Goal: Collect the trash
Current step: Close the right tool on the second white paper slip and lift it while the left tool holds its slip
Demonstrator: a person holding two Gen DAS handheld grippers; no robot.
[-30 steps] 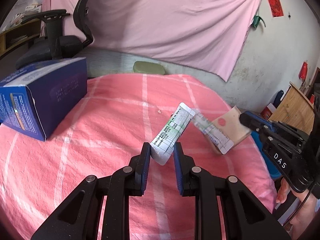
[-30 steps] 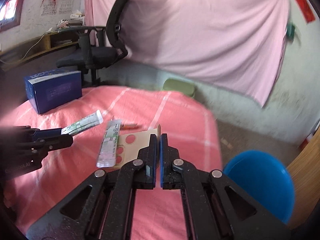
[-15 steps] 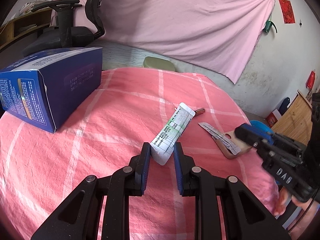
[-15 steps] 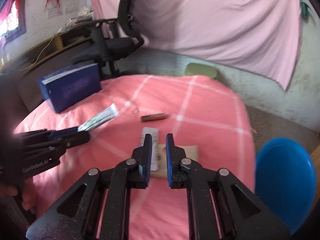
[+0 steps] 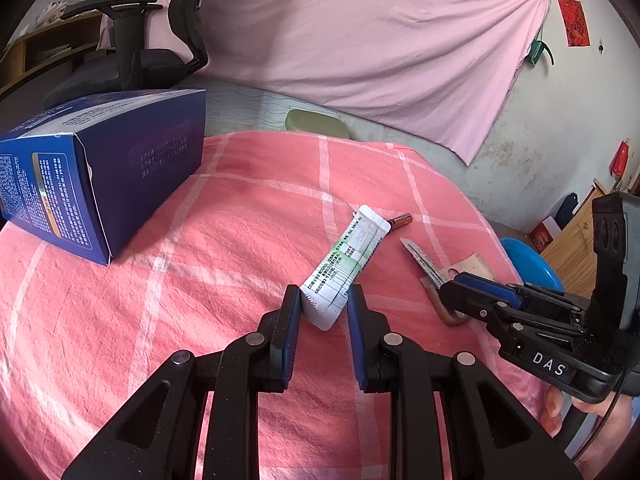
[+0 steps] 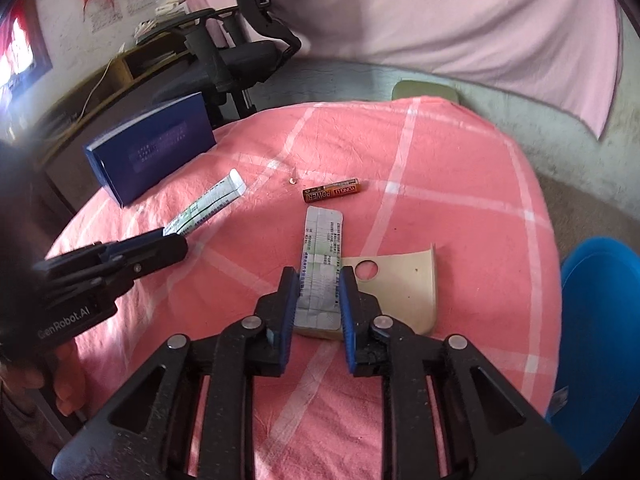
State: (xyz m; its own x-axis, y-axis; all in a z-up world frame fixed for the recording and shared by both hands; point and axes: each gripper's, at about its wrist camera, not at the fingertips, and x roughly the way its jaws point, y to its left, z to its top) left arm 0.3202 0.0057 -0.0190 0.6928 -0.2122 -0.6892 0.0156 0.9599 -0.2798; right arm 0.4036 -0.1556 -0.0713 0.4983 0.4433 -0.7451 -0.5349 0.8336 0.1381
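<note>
Two tubes [image 6: 208,209] [image 6: 322,256]; one battery [image 6: 332,191]; one blue box [image 6: 150,154].

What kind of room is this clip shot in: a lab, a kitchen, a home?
Most likely a lived-in room of a home, used as a study. A round table under a pink checked cloth, a black office chair beside a wooden desk, and a pink sheet hung over a stained wall.

Lived-in home room: pink sheet [image 5: 360,40] over wall, office chair [image 6: 240,52], cloth-covered table [image 5: 240,200].
</note>
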